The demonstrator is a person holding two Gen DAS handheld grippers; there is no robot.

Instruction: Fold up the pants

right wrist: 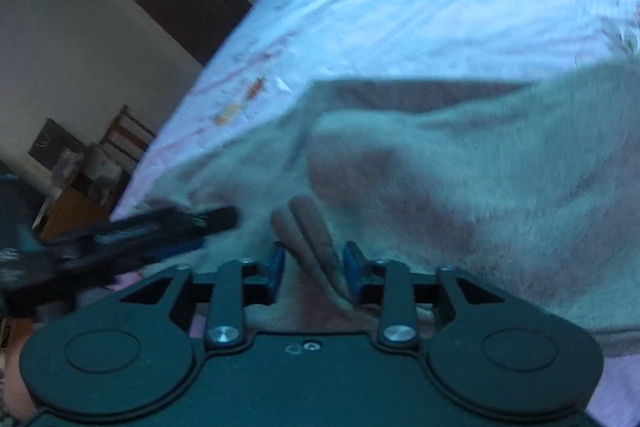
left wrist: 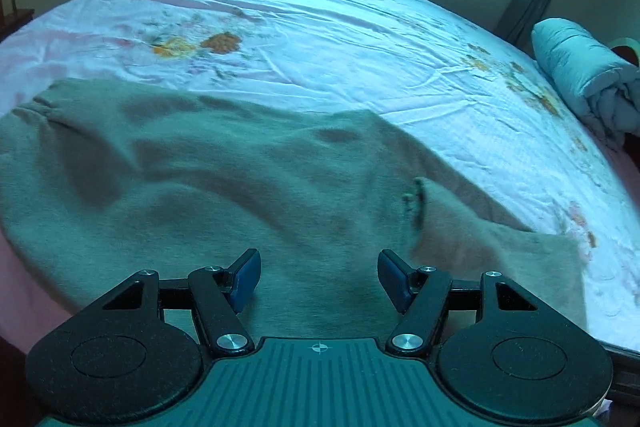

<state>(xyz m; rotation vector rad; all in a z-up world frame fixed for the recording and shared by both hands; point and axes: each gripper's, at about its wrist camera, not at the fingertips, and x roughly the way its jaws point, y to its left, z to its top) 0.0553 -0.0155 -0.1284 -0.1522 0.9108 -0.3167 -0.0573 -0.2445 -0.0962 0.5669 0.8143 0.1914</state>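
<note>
Both grippers are let go: the left gripper and right gripper sit over the pants, fold laid; next, grab the far end.

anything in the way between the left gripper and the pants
Nothing visible. The left gripper hangs open right over the pants, only air between its pads and the cloth. The bed sheet beyond is bare; the rolled quilt sits far off at the edge.
</note>
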